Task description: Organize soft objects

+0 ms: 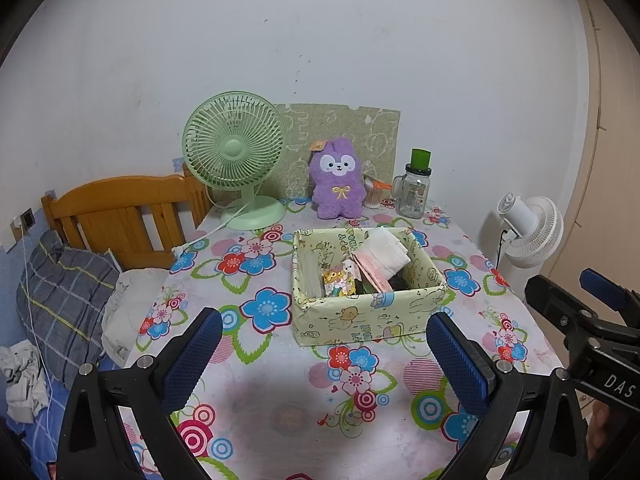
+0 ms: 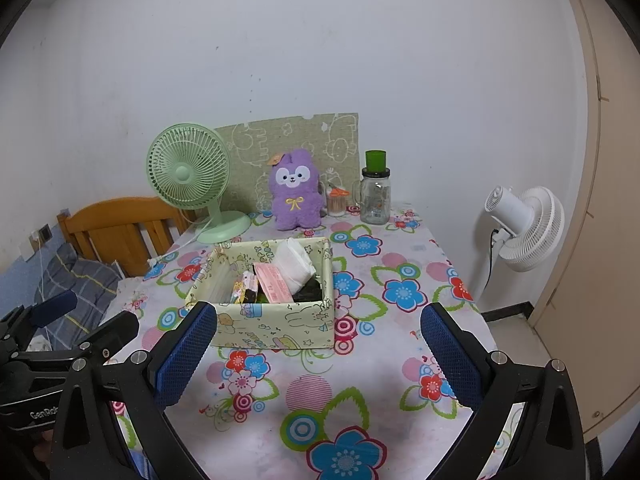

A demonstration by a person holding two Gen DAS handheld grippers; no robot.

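Left gripper (image 1: 324,344): held above the near part of the table (image 1: 288,408), fingers (image 1: 192,356) spread wide, nothing between them. Right gripper (image 2: 318,344): likewise spread wide and empty, seen at the right edge of the left wrist view (image 1: 588,312).

Straight ahead of both pairs of fingers, just past the tips: a pale yellow box (image 1: 360,320) with cartoon prints, resting on the flowered tablecloth (image 2: 360,380). In the right wrist view, left fingertip (image 2: 188,344) overlapping the box's near left corner (image 2: 276,328); touching or not, could not be told. Inside the box: a folded white cloth (image 1: 386,250) leaning toward the far right side, a pink pack (image 1: 372,270) against it, a small colourful packet (image 1: 340,280) to the left, something dark at the bottom.

Farther beyond the box, at the back of the table against the wall: a purple plush toy (image 1: 338,178), upright, facing the fingers. Left of the toy, a green desk fan (image 1: 236,160); right of it, a small cup of sticks (image 1: 374,194), then a glass jar (image 1: 416,192) with a green cup on top.

Off to the right of the table, a white standing fan (image 2: 524,224). Off to the left, a wooden headboard (image 1: 120,212) and a checked pillow (image 1: 64,296).
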